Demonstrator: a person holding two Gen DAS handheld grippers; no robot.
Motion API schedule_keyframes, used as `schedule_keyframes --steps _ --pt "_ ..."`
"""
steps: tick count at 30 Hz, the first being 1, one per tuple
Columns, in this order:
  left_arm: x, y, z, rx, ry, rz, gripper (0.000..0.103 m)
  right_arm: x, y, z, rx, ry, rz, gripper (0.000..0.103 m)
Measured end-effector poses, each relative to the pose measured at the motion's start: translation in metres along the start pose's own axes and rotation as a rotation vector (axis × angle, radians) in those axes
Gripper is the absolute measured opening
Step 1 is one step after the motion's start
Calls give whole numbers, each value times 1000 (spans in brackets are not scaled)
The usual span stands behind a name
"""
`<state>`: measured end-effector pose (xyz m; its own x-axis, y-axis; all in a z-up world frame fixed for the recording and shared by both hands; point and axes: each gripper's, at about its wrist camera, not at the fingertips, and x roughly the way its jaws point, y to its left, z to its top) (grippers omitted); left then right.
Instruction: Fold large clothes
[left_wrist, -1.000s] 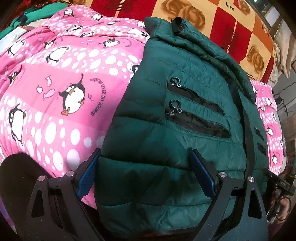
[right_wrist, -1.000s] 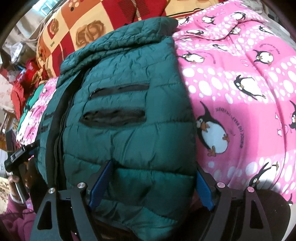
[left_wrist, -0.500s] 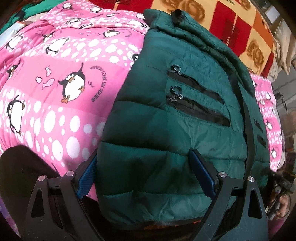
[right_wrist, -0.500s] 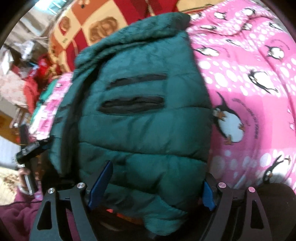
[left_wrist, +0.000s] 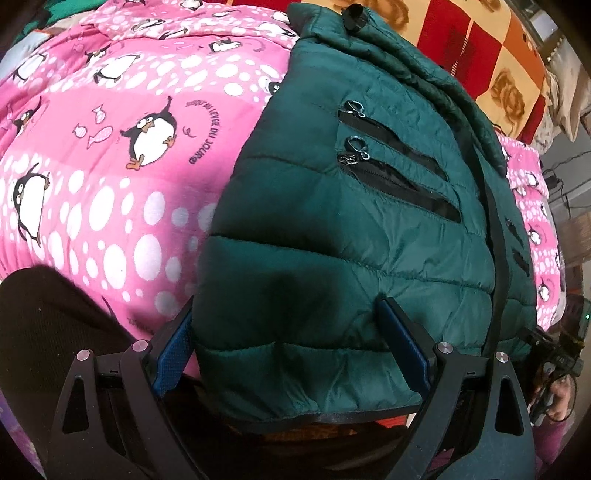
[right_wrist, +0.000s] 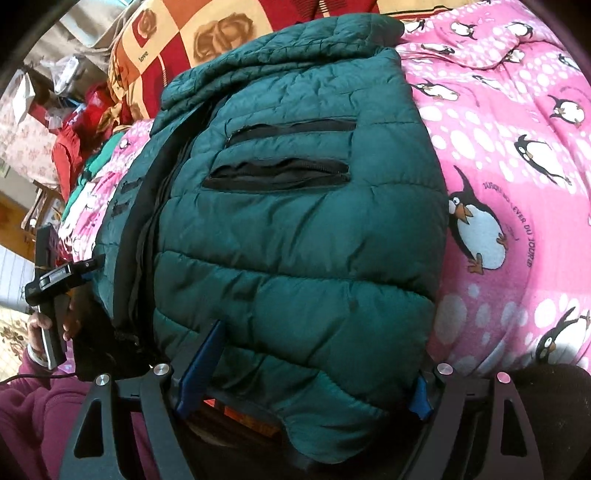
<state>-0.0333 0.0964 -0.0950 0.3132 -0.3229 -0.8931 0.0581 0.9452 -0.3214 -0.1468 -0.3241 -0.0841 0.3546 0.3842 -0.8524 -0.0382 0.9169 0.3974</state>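
A dark green quilted puffer jacket (left_wrist: 351, 229) lies front up on a pink penguin-print blanket, its hem toward me and its hood at the far end. It also fills the right wrist view (right_wrist: 295, 240). My left gripper (left_wrist: 291, 350) is open, its blue-padded fingers (left_wrist: 402, 347) spread wide with the left bottom corner of the jacket between them. My right gripper (right_wrist: 306, 373) is open too, astride the right bottom corner; its right pad is mostly hidden by the fabric. Neither pinches the cloth.
The pink penguin blanket (left_wrist: 110, 166) covers the bed on both sides of the jacket (right_wrist: 517, 184). A red and orange patterned blanket (left_wrist: 480, 44) lies behind. In the right wrist view the left hand (right_wrist: 48, 325) holds its gripper handle at left, with room clutter beyond.
Both grippers have moved a little closer in over the jacket's hem. The right view swung back slightly. Both jaws have stayed wide open.
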Motion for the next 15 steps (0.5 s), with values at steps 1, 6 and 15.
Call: schedule_keyframes --steps 1,6,15 --pt "0 0 0 0 0 0 93 0 -1 0 6 1 1 84" --pt "2 0 -1 -6 7 -4 93 1 -2 1 9 0 1 84" --pt "0 -17 -8 90 -21 24 58 -6 -3 -3 -19 -71 -8 53"
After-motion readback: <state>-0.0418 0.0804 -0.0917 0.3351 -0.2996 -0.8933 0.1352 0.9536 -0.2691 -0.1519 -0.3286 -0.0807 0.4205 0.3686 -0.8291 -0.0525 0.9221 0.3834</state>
